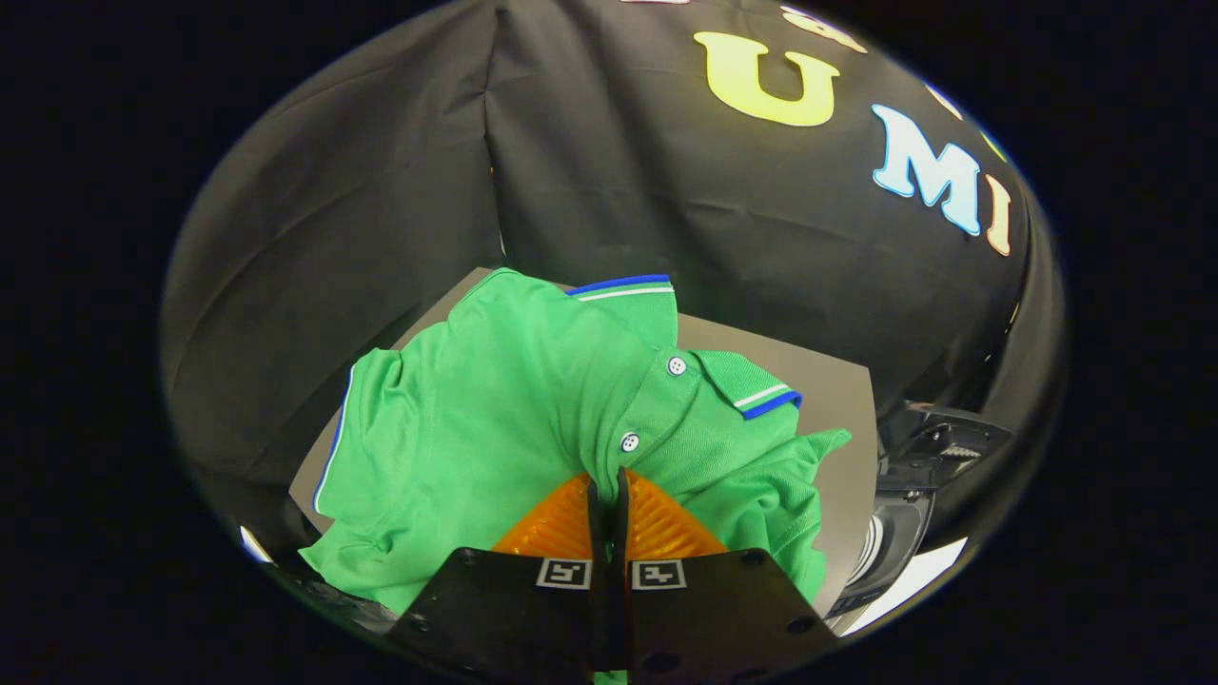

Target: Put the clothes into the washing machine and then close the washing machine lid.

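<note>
the gripper (609, 485) is pinching the green shirt (495, 419) near its button placket, jaws nearly together on a fold, likely to lift it off the grey bench (828, 381); the washer (913, 495) is sitting just beside, lid open

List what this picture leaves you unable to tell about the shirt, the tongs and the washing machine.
- Shirt: its near part lies under the tongs, whose fingers are closed on a fold of it.
- Washing machine, gripper view: just a sliver shows beyond the table; drum and lid position unclear.
- Shirt's far sleeve: bunched, shape unclear.
</note>
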